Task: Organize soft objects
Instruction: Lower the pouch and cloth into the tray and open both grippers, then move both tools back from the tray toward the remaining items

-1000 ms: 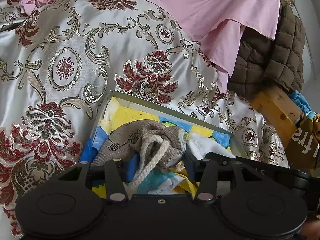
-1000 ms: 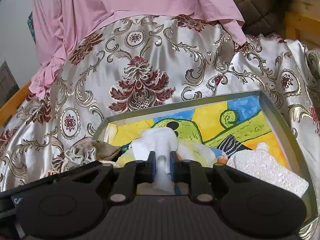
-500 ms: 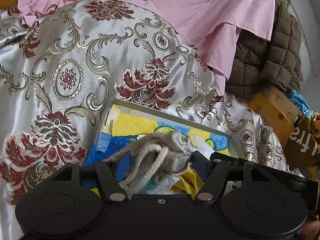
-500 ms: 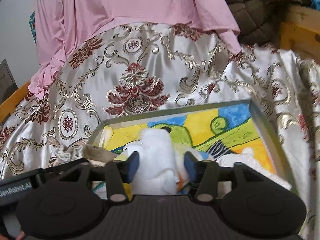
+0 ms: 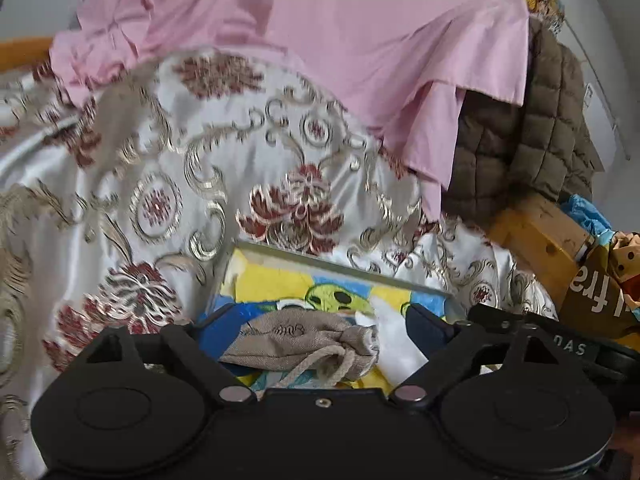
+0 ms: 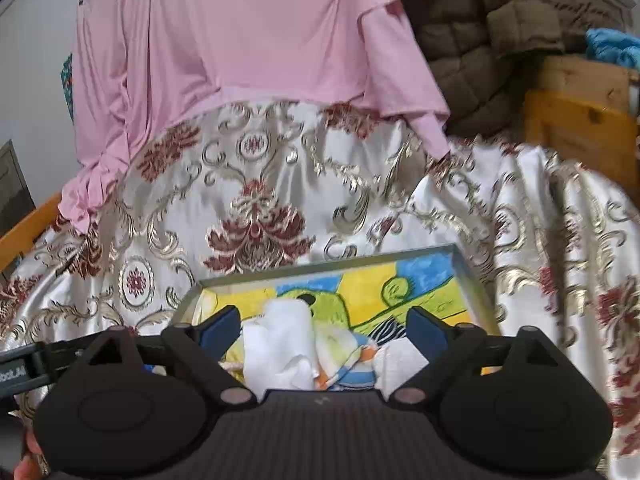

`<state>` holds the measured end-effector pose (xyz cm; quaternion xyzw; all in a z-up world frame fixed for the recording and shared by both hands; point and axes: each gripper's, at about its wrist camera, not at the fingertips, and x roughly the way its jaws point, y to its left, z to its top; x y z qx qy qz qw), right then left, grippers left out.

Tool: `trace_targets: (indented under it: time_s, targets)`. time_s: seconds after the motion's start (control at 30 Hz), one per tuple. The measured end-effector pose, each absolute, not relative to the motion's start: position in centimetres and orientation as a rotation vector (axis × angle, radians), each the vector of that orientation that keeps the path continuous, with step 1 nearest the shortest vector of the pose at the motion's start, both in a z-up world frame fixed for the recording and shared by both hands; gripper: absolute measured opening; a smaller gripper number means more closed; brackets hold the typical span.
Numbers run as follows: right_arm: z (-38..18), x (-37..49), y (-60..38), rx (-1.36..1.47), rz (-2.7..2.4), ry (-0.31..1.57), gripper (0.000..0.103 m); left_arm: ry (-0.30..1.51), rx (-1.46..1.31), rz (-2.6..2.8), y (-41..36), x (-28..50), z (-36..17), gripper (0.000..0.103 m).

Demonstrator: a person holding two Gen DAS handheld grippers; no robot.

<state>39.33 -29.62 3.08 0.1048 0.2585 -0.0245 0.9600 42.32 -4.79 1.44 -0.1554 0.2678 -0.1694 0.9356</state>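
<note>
A shallow grey tray (image 5: 336, 266) with a yellow, blue and green cartoon picture on its floor lies on the brocade bedspread; it also shows in the right wrist view (image 6: 472, 280). A beige drawstring pouch (image 5: 296, 344) lies in the tray between the wide-open jaws of my left gripper (image 5: 318, 320), not held. A white cloth (image 6: 280, 344) lies in the tray between the wide-open jaws of my right gripper (image 6: 322, 320), also free. A white textured item (image 6: 400, 360) lies beside it.
A silver bedspread with red and gold flowers (image 5: 200, 184) covers the bed. A pink garment (image 6: 248, 32) and a brown quilted jacket (image 5: 528, 152) lie behind. A wooden bed frame (image 6: 580, 128) stands at the right. A brown printed bag (image 5: 600, 296) is at far right.
Both grippers have opened wide and let go: the left released the pouch, the right the white cloth. Both have pulled back and up from the tray.
</note>
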Motion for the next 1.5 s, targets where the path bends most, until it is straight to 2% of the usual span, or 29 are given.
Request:
trace_targets:
  time_s: [0.13,0.27,0.87,1.5]
  targets:
    - [4.8,36.4,-29.6,0.187,-0.041,0.471,0.101,0.505,-0.315,-0.332,-4.5,39.5,3.1,0.099]
    - [6.3,32.9,-29.3,0.15,-0.016,0.414,0.103,0.454,-0.321,-0.32,-4.1,36.1,4.6,0.102]
    - [7.8,17.8,-27.7,0.075,-0.001,0.282,0.103,0.304,-0.21,-0.217,-3.2,20.1,7.0,0.102]
    - [6.1,8.7,-23.7,-0.022,-0.04,0.208,0.103,0.329,-0.193,-0.13,-1.0,10.8,5.2,0.102]
